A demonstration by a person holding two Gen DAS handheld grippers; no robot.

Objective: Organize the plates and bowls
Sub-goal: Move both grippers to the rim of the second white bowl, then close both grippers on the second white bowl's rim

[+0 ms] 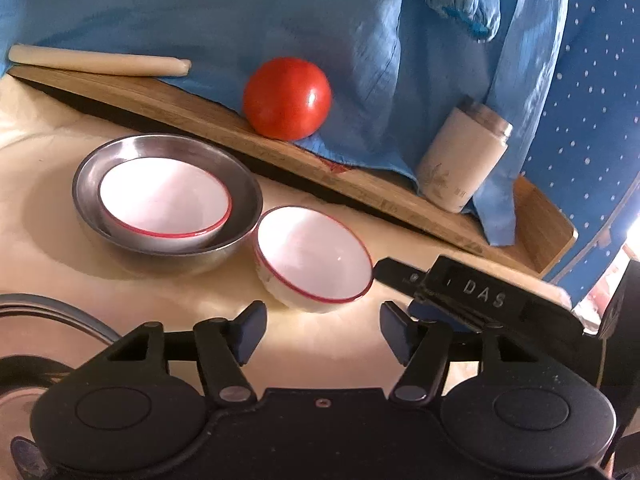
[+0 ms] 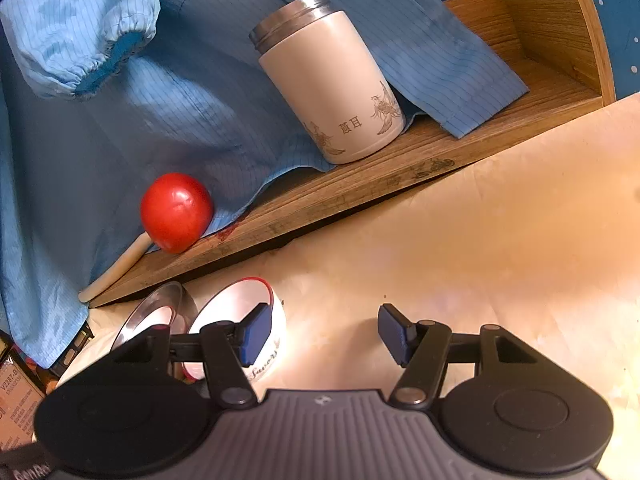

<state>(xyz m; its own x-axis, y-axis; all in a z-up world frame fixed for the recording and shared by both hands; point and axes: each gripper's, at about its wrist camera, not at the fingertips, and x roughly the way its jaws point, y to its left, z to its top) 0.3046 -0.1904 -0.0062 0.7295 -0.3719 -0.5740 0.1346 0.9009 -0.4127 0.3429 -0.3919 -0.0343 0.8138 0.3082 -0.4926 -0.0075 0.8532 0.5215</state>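
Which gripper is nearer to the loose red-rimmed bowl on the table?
Right. The right gripper has one finger at the loose red-rimmed bowl, at its rim. The left gripper is just short of it, open.

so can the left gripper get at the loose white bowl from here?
Probably yes: the loose white bowl sits just ahead of the open left gripper, nothing between; the steel bowl is close beside it.

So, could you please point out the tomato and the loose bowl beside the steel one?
tomato [image 1: 287,98], left wrist view, middle of its skin
loose bowl [image 1: 314,256], left wrist view, white inside
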